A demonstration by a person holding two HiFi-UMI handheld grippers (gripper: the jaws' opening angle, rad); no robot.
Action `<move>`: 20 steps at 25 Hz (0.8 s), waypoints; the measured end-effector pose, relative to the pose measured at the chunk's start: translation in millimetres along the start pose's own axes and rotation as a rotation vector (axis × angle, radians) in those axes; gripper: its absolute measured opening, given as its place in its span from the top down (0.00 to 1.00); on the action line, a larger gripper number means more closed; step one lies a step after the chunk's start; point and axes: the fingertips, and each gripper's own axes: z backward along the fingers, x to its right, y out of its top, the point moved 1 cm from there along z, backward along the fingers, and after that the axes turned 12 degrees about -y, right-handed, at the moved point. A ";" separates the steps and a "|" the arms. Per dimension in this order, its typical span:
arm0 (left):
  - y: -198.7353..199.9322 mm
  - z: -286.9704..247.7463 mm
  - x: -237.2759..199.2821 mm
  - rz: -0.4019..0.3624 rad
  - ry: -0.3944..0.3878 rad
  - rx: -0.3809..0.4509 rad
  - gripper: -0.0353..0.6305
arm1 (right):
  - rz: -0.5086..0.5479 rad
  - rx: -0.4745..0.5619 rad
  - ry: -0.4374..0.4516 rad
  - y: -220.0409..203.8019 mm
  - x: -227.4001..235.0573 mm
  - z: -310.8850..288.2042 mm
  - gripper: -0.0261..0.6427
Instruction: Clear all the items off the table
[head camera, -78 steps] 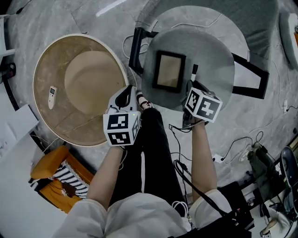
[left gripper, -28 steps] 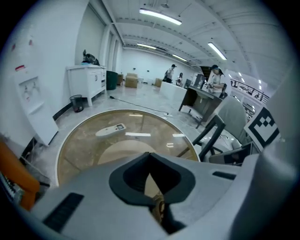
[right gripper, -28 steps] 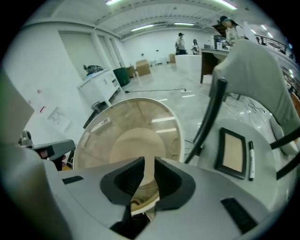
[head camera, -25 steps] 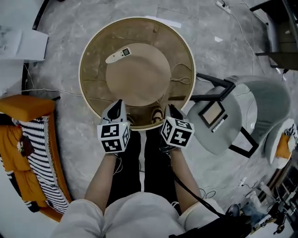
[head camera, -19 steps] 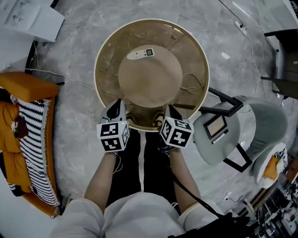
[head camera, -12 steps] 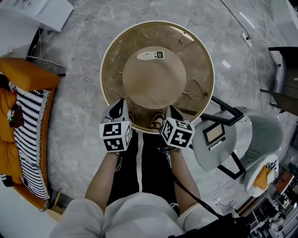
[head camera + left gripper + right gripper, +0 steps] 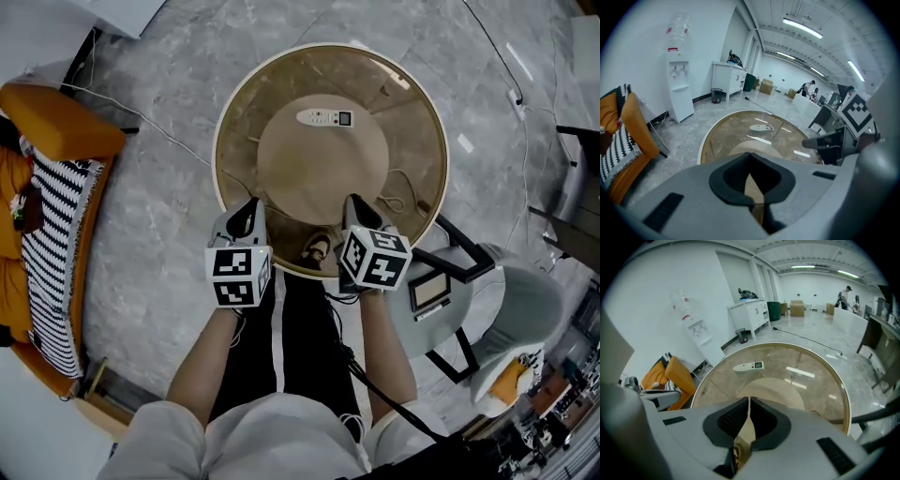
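A white remote [image 7: 325, 118] lies on the far side of the round glass table [image 7: 417, 141]. It also shows in the left gripper view [image 7: 761, 127] and the right gripper view [image 7: 748, 366]. My left gripper [image 7: 251, 208] hangs over the table's near rim, left of my feet, shut and empty [image 7: 749, 174]. My right gripper [image 7: 354, 204] is beside it at the near rim, also shut with nothing between its pads [image 7: 748, 404]. Both point towards the remote, which is well beyond them.
A grey chair [image 7: 487, 309] at the right carries a framed panel [image 7: 429, 292] and a pen. An orange seat with a striped cloth [image 7: 42, 187] stands at the left. Cables run over the marble floor. A water dispenser [image 7: 677, 86] stands by the wall.
Both grippers have swung away from the grey chair to the round table's near rim. Over the last second the right gripper has shifted a little to the right and the remote has come round to straight ahead.
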 end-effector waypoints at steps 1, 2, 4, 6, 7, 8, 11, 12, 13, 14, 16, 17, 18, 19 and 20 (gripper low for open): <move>1.6 -2.9 -1.9 0.000 0.003 0.002 0.94 | 0.035 0.006 0.023 11.7 -0.1 -7.8 0.91; 2.7 -5.6 -3.6 0.001 0.008 0.003 0.94 | 0.072 0.011 0.043 23.4 0.2 -15.8 0.91; 2.7 -9.6 -7.0 0.014 0.023 0.008 0.94 | 0.154 0.010 0.080 44.0 -0.5 -32.0 0.88; 0.6 -12.9 -10.5 0.043 0.048 0.016 0.94 | 0.255 -0.003 0.112 58.6 -2.9 -49.1 0.78; -0.5 -14.3 -11.9 0.061 0.063 0.023 0.94 | 0.313 -0.010 0.124 63.8 -4.2 -57.6 0.78; -1.6 -15.6 -13.1 0.078 0.078 0.029 0.94 | 0.375 -0.015 0.134 67.7 -5.7 -66.0 0.77; -6.3 -18.1 -15.4 0.125 0.119 0.045 0.94 | 0.550 -0.024 0.167 74.9 -12.7 -89.1 0.70; -8.9 -18.7 -15.9 0.139 0.130 0.050 0.94 | 0.599 -0.026 0.180 76.5 -15.6 -96.1 0.69; -11.9 -19.2 -16.2 0.153 0.140 0.053 0.94 | 0.645 -0.030 0.193 77.7 -18.7 -102.8 0.66; -15.0 -19.6 -16.3 0.166 0.149 0.056 0.94 | 0.687 -0.033 0.207 78.8 -21.8 -109.0 0.63; -20.2 -20.7 -15.5 0.190 0.166 0.058 0.94 | 0.764 -0.035 0.234 81.9 -27.6 -119.2 0.58; -21.9 -21.6 -14.8 0.199 0.173 0.061 0.94 | 0.802 -0.031 0.248 84.1 -30.4 -123.1 0.57; -23.0 -22.7 -14.0 0.207 0.180 0.064 0.94 | 0.840 -0.025 0.264 86.4 -33.5 -126.5 0.56; -23.7 -23.9 -13.1 0.213 0.187 0.069 0.94 | 0.879 -0.019 0.281 88.6 -36.5 -129.5 0.56; -24.2 -25.0 -11.9 0.218 0.192 0.073 0.94 | 0.920 -0.014 0.298 90.4 -39.3 -132.2 0.55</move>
